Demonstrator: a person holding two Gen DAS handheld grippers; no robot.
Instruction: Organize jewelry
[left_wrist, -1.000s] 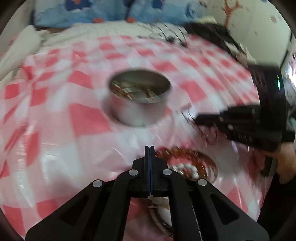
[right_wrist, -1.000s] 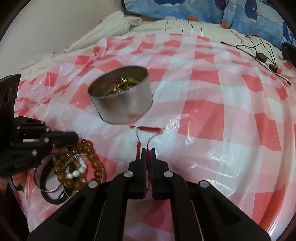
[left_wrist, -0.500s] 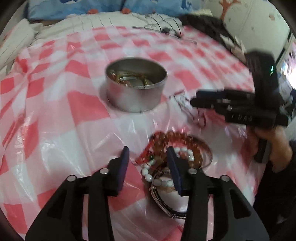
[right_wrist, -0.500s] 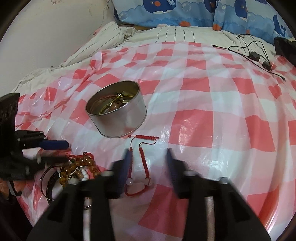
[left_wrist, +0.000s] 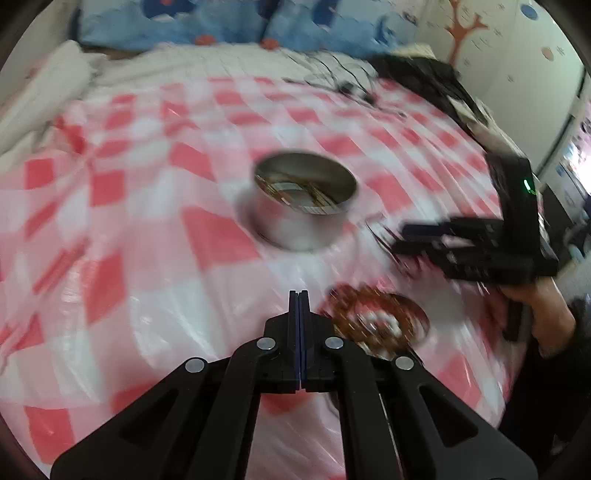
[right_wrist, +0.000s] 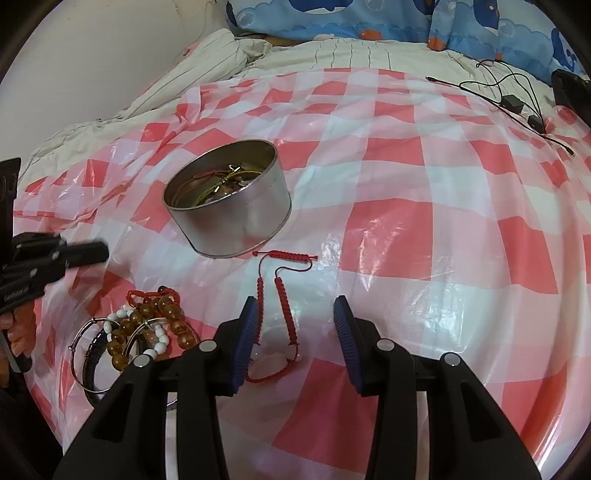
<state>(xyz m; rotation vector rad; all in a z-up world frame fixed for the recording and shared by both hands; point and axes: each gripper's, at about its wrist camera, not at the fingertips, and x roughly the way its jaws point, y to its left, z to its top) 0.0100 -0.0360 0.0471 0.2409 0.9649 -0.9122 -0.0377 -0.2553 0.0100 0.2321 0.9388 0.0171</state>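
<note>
A round metal tin (right_wrist: 236, 225) with several chains inside stands on the red-checked plastic cloth (right_wrist: 406, 229). A red braided bracelet (right_wrist: 281, 291) lies flat in front of it, between the fingers of my right gripper (right_wrist: 295, 308), which is open and not touching it. To the left lies a pile of amber and white bead bracelets and bangles (right_wrist: 147, 328). In the left wrist view my left gripper (left_wrist: 299, 293) is shut, nothing showing between its pads, just left of that pile (left_wrist: 376, 321), with the tin (left_wrist: 295, 232) beyond. The right gripper (left_wrist: 402, 236) shows blurred at the right.
Black cables with small boxes (right_wrist: 517, 99) lie at the cloth's far right. Blue patterned pillows (right_wrist: 369, 18) and a striped sheet (right_wrist: 221, 62) border the far side. A hand (left_wrist: 546, 306) holds the right gripper. A dark object (left_wrist: 436, 85) lies at the far right.
The right gripper opened and let the red bracelet drop onto the cloth. The left gripper opened over the bead pile, then shut again with nothing in it and shifted off to the pile's left.
</note>
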